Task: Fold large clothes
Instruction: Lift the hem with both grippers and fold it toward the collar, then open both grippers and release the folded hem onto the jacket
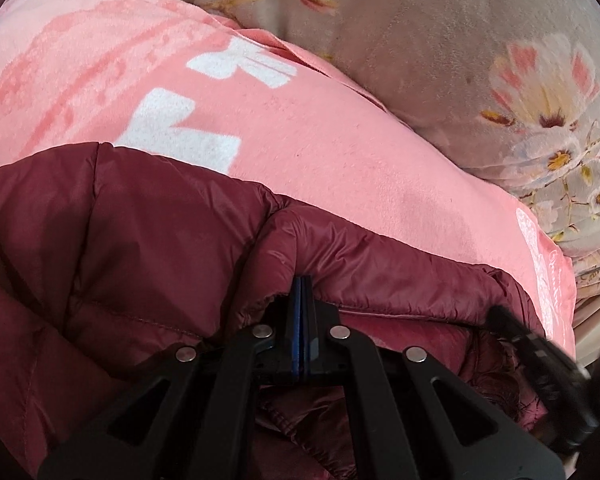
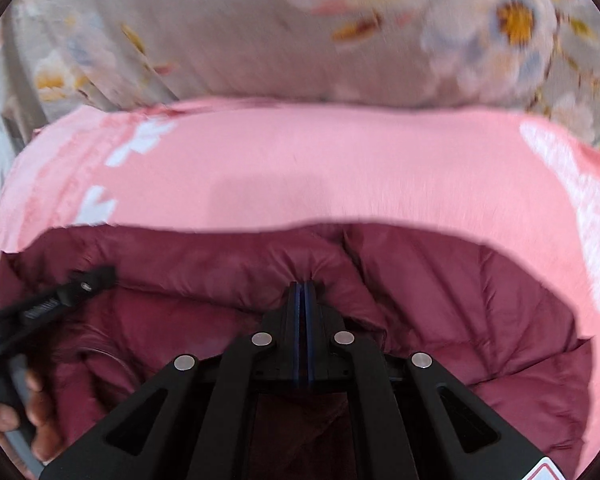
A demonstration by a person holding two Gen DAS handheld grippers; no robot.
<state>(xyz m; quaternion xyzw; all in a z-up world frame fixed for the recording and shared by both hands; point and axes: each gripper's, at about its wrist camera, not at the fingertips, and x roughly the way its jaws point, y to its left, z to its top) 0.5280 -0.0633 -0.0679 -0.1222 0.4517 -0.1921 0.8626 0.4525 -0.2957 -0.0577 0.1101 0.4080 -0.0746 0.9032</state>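
Maroon puffer jacket (image 1: 140, 240) bunched, lower part hidden, both grippers' jaws clenched on its folds, right view blurred.

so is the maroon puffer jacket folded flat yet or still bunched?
Still bunched: the maroon quilted puffer jacket lies rumpled on the pink fleece blanket, its edge pinched in both hand-held grippers.

Grey floral bedding (image 1: 440, 60) fills the far ground, printed with pale pink and white flowers with yellow centres and thin stems. It bulges softly, like a quilt or pillow. A pink blanket (image 1: 320, 152) with white block lettering lies over it. Light is even and indoor. Right view is motion-blurred.
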